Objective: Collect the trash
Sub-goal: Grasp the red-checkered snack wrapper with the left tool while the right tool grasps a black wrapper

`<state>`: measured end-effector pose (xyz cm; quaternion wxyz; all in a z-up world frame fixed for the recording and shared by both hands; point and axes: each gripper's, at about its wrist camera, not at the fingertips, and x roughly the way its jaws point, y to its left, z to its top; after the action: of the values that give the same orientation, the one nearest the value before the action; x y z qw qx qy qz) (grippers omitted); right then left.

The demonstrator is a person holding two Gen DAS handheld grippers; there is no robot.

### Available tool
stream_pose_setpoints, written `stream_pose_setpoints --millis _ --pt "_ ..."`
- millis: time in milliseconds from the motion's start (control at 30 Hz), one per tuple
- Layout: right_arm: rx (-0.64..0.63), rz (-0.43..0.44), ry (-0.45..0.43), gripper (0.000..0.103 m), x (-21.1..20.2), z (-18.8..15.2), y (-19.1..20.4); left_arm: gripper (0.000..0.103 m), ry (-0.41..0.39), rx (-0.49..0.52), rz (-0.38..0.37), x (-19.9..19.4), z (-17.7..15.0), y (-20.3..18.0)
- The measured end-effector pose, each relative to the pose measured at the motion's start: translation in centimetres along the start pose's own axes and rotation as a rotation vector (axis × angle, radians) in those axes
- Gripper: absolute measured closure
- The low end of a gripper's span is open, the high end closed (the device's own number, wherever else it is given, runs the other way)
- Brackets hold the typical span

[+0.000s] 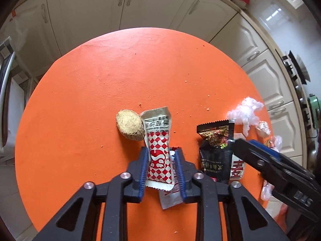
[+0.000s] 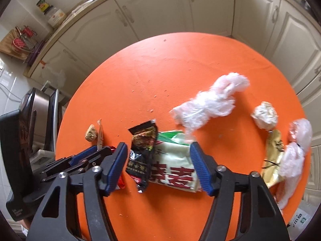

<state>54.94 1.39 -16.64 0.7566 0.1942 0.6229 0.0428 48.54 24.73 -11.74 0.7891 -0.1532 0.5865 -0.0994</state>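
A red-and-white checked sachet (image 1: 159,156) stands upright between the blue pads of my left gripper (image 1: 161,151), which is shut on it; a white sachet (image 1: 170,198) lies under the jaws. A bread chunk (image 1: 130,127) rests just beyond on the orange table (image 1: 100,80). My right gripper (image 2: 158,146) hangs open over a black sachet (image 2: 141,152) and a white-green packet (image 2: 174,160), both lying between its pads. A thin strip of table shows between the left pad and the black sachet.
A clear plastic wad (image 2: 210,104), a crumpled paper ball (image 2: 264,115), a gold packet (image 2: 273,154) and a second plastic bag (image 2: 295,152) lie to the right. Crumbs dot the table. Cream cabinets (image 1: 124,10) ring its far side.
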Motion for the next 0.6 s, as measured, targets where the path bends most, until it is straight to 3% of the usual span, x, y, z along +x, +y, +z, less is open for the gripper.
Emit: stream_pose_setpoints --millis 67,200,267,333,467,600 --pt "-0.002 0.012 0.023 0.053 0.9 0.2 0.4 0.087 0.002 -0.011 -0.010 -0.3 -0.2 0.5" --pt "-0.022 0.029 0.036 0.082 1.5 0.4 1.3 0.093 -0.007 -0.041 -0.039 -1.4 -0.6 1.6" --pt "-0.051 0.041 0.045 0.084 1.7 0.4 1.8 0.096 -0.013 -0.042 -0.043 -2.1 -0.8 1.9" --pt "-0.057 0.031 0.045 0.097 1.9 0.3 2.1 0.096 -0.014 -0.051 -0.047 -2.6 -1.2 2.0" --pt "-0.131 0.023 0.071 0.097 2.7 0.0 3.5 0.096 -0.013 -0.067 -0.056 -2.8 -1.6 2.5" --pt "-0.119 -0.002 0.092 0.093 4.4 -0.2 3.5 0.097 0.012 -0.090 -0.079 -2.2 -1.8 3.1"
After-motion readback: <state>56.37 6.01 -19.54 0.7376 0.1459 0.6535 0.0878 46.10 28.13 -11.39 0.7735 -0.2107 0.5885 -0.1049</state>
